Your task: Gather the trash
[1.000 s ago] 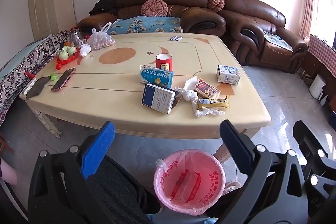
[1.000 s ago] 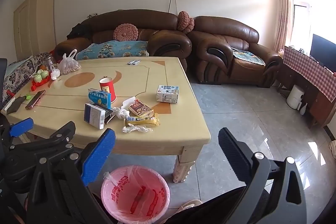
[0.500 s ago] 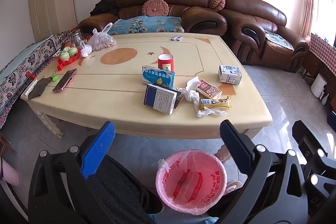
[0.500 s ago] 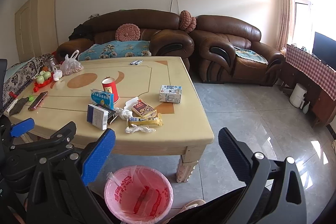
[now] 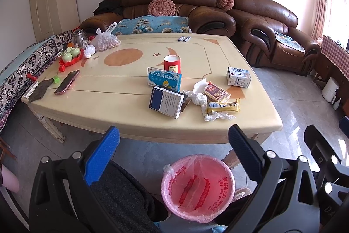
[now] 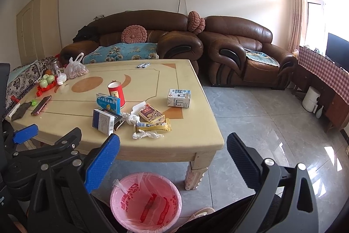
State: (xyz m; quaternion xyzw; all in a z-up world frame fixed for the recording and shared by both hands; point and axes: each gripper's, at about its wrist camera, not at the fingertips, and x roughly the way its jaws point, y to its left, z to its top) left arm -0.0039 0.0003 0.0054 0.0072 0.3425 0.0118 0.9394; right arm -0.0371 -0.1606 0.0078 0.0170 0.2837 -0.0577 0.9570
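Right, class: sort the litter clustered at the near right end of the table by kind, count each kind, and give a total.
Cardboard boxes: 4 (blue-and-white box, light blue medicine box, brown snack box, white milk carton)
Red paper cup: 1
Yellow snack wrapper: 1
Crumpled white tissues or plastic: about 3
Total: about 9

The left two-finger gripper (image 5: 172, 141), black-framed with one blue ribbed pad and one black, fills the bottom of its own view, jaws spread wide and holding nothing. The right two-finger gripper (image 6: 173, 149), built alike, sits likewise along the bottom edge, jaws wide apart and unladen.
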